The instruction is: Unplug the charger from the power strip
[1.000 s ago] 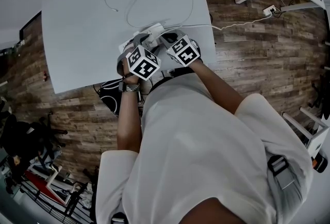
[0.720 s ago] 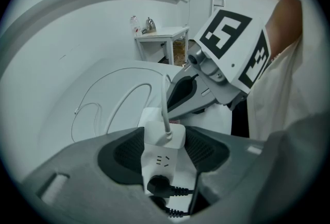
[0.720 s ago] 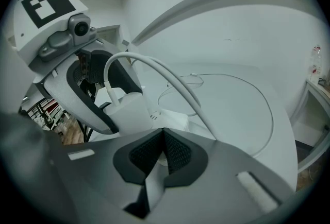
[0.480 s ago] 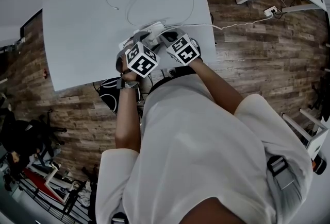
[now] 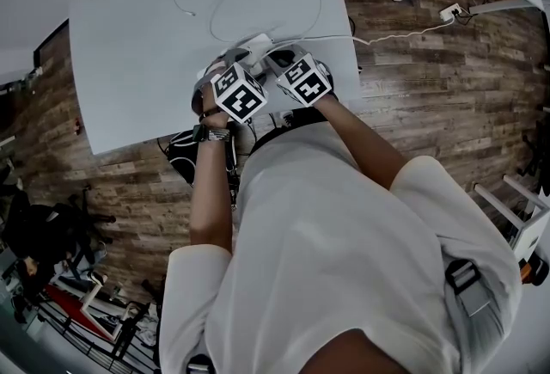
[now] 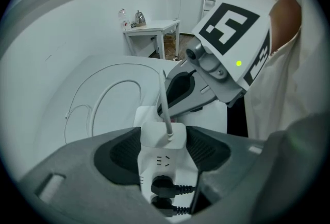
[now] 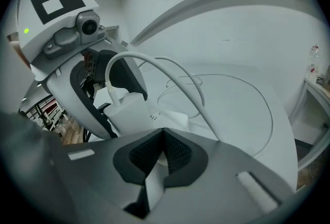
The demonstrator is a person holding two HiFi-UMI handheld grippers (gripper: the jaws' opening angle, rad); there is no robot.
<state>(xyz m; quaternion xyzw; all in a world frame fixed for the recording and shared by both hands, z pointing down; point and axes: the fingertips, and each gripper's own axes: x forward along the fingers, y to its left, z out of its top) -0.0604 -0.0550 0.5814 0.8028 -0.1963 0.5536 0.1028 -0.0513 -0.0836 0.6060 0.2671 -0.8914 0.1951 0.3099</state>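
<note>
A white charger stands plugged into a white power strip near the front edge of the white table. My left gripper points steeply down over it. Its jaws are opening, and the dark pads stand close along both sides of the charger without squeezing it. The charger's cable rises from its top and loops across the table. My right gripper is shut on the far end of the power strip, next to the left one. In the head view both grippers sit side by side.
Two black plugs sit in the strip's near sockets. The strip's own cord runs off the table's right edge to a floor outlet. The person's body is right behind the table's edge. A white side table stands far off.
The left gripper's marker cube has shifted slightly up and turned a little over the charger. The right gripper and the power strip have stayed where they were.
</note>
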